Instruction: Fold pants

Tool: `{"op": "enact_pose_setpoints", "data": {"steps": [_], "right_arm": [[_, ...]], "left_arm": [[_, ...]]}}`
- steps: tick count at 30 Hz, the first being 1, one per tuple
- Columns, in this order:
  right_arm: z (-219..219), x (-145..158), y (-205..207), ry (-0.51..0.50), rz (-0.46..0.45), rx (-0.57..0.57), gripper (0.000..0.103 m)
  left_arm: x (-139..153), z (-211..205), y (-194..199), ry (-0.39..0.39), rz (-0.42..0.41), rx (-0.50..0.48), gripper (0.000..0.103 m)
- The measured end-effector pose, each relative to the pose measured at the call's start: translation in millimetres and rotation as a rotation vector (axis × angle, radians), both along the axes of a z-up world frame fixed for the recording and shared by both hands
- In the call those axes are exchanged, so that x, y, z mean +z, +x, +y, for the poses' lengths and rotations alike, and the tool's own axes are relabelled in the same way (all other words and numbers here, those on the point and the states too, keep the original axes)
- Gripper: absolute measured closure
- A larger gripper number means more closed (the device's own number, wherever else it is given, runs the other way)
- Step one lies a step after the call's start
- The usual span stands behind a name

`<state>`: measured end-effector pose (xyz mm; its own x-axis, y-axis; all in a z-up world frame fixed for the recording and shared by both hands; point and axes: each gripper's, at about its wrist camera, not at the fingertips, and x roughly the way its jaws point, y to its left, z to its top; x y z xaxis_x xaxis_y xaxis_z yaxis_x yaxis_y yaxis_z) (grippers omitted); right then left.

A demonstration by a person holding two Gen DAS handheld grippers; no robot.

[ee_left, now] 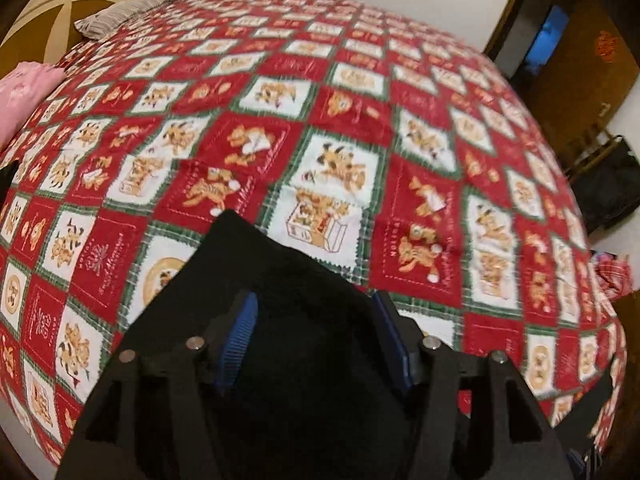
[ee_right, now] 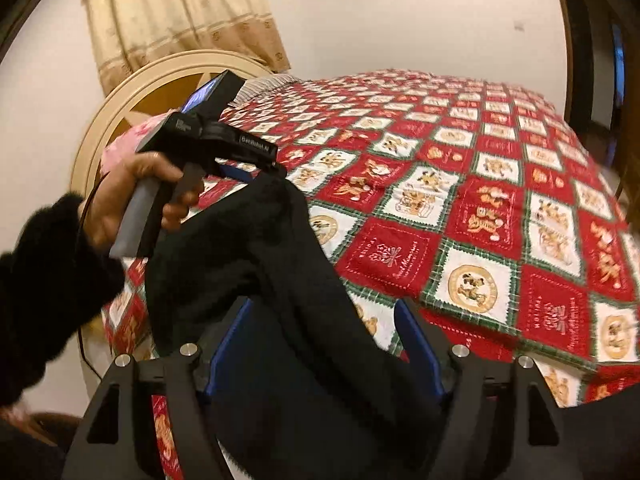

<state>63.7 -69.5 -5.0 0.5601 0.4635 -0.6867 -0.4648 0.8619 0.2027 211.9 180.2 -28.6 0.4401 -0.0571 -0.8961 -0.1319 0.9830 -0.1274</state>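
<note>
Black pants [ee_right: 280,280] are filling the bottom centre of both views above a red patterned bedspread [ee_left: 360,128], draping between the blue pads of the right gripper [ee_right: 326,344] and the left gripper [ee_left: 316,340], whose jaws are each standing spread apart around the cloth.

Open bedspread [ee_left: 360,92] beyond pants [ee_left: 280,280]
</note>
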Motion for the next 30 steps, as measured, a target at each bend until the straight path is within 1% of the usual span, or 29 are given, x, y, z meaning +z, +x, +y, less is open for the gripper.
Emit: {"op": "enact_pose_setpoints", "data": {"steps": [2,3,4,5,6,7,8,9,10,11,13,16,17,18,19,20,22,24,25,28,30], "right_arm": [[2,-7,11,-0.021,0.005,0.005,0.03],[5,-12,15,-0.04,0.009,0.014,0.03],[9,-18,20,-0.052,0.034,0.039,0.03],[12,-23,22,-0.055,0.057,0.064,0.03],[16,-28,24,-0.068,0.075,0.085,0.03],[21,-33,25,-0.106,0.084,0.093,0.031],[26,-37,25,-0.154,0.075,0.088,0.049],[30,-40,24,-0.199,0.061,0.077,0.091],[32,-41,24,-0.219,0.06,0.065,0.099],[31,-38,22,-0.21,0.047,0.051,0.099],[29,-24,11,-0.187,-0.03,0.046,0.099],[33,-3,-16,-0.198,-0.15,0.082,0.099],[34,2,-25,-0.194,-0.173,0.096,0.099],[37,7,-37,-0.195,-0.203,0.116,0.099],[40,10,-42,-0.198,-0.219,0.131,0.099],[44,12,-52,-0.204,-0.242,0.157,0.099],[52,15,-74,-0.212,-0.274,0.213,0.099],[58,14,-95,-0.227,-0.297,0.262,0.099],[62,10,-107,-0.252,-0.316,0.289,0.099],[78,-11,-127,-0.361,-0.338,0.338,0.099],[83,-22,-130,-0.386,-0.327,0.351,0.099]], "left_arm": [[-6,-3,2,0.005,0.023,0.002,0.041],[-10,-6,6,0.018,0.053,0.006,0.041],[-16,-9,10,0.038,0.092,0.018,0.041],[-20,-10,12,0.048,0.113,0.026,0.041],[-22,-11,13,0.049,0.123,0.026,0.041],[-23,-14,15,0.048,0.127,0.024,0.041],[-23,-15,16,0.046,0.133,0.024,0.041],[-24,-18,19,0.046,0.141,0.024,0.041],[-24,-19,20,0.048,0.147,0.024,0.041],[-24,-20,22,0.057,0.151,0.025,0.041],[-25,-21,27,0.068,0.162,0.031,0.041],[-20,-13,29,0.021,0.16,0.051,0.041],[-17,-9,30,0.0,0.153,0.062,0.041],[-12,-3,26,-0.034,0.136,0.078,0.041],[-3,6,18,-0.079,0.098,0.091,0.041],[8,14,8,-0.098,0.059,0.098,0.041],[21,23,-8,-0.08,0.019,0.1,0.041],[35,32,-28,-0.062,-0.02,0.091,0.041],[42,38,-42,-0.053,-0.044,0.089,0.041],[48,46,-56,-0.025,-0.063,0.067,0.041],[49,50,-61,-0.018,-0.068,0.061,0.039]]}}
